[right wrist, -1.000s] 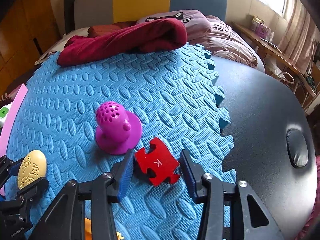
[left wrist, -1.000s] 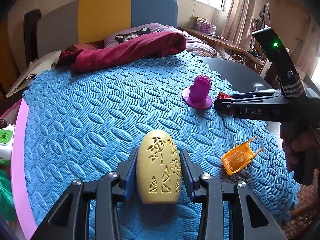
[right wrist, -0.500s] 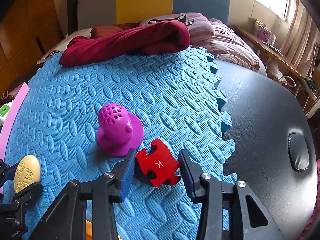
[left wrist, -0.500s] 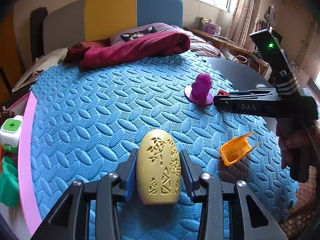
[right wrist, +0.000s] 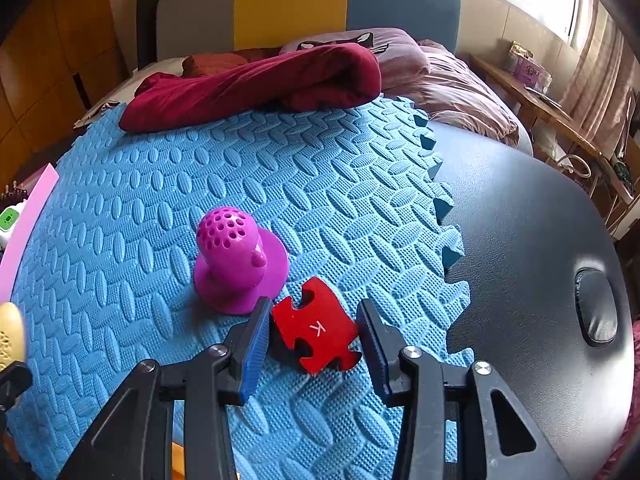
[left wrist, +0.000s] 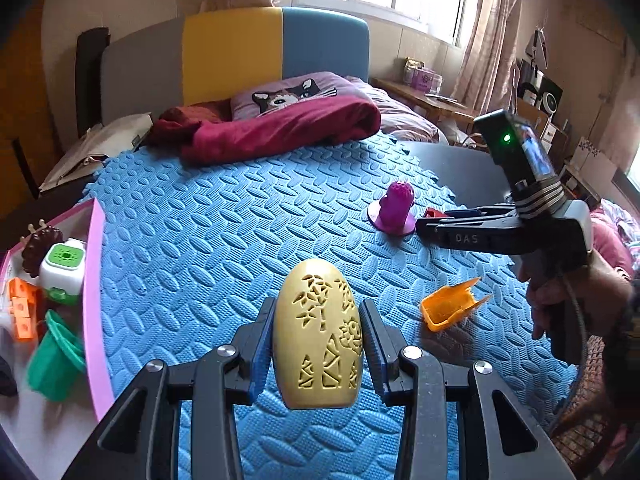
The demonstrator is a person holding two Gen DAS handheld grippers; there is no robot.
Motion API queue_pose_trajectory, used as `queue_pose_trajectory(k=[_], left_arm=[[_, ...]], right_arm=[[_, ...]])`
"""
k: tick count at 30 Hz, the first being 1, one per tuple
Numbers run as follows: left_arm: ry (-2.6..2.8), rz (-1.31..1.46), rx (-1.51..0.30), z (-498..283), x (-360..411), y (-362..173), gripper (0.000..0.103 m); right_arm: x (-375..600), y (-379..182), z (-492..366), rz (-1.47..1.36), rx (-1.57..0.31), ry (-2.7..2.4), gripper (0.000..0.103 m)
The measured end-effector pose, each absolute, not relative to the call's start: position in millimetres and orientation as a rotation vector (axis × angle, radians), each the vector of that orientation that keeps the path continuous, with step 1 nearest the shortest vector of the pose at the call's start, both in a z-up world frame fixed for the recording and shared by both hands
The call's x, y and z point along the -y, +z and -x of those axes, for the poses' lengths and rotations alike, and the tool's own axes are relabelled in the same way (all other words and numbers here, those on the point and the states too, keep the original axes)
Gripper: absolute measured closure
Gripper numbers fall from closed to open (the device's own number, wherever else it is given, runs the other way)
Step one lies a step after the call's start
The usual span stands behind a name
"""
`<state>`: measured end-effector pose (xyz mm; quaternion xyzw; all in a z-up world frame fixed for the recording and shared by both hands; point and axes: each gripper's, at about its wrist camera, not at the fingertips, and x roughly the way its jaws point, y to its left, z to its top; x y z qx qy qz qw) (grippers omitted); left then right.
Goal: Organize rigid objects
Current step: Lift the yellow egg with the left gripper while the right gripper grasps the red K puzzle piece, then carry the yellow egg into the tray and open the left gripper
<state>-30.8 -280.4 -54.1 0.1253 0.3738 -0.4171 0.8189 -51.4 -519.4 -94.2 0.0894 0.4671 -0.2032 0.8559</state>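
The pale yellow egg-shaped plastic shell with cut-out patterns (left wrist: 318, 338) is pinched upright between the pads of the left gripper (left wrist: 318, 344), above the blue interlocking foam mat (left wrist: 224, 216); because the shell is smooth and rounded and is gripped only at its sides, it could be squeezed out or tipped if it is swung sharply toward the pink-edged tray of sorted toys (left wrist: 96, 280) at the left. A little further out, the flat red wooden puzzle piece marked K (right wrist: 316, 330) is bracketed by the right gripper (right wrist: 314, 340), whose pads are seen at its edges, though firm pressure cannot be confirmed; so thin a piece could be slid along the mat rather than lifted. Just beyond it, the magenta perforated plastic mushroom-shaped toy (right wrist: 236, 260) could be knocked by the left jaw.
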Motion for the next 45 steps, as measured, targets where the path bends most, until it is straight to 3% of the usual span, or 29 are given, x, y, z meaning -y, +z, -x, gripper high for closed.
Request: queue_pose_trajectory(k=[31,45], left_arm=[[-0.726,-0.152,-0.766,3,188,-12,0.062],[-0.505,-0.066,-0.821,-40,84,-31,0.062]], right_arm=[[515,-94,51,-0.142,-0.981,-0.433,0.060],[514,-93,51,-0.128,-0.983,-0.435,0.060]])
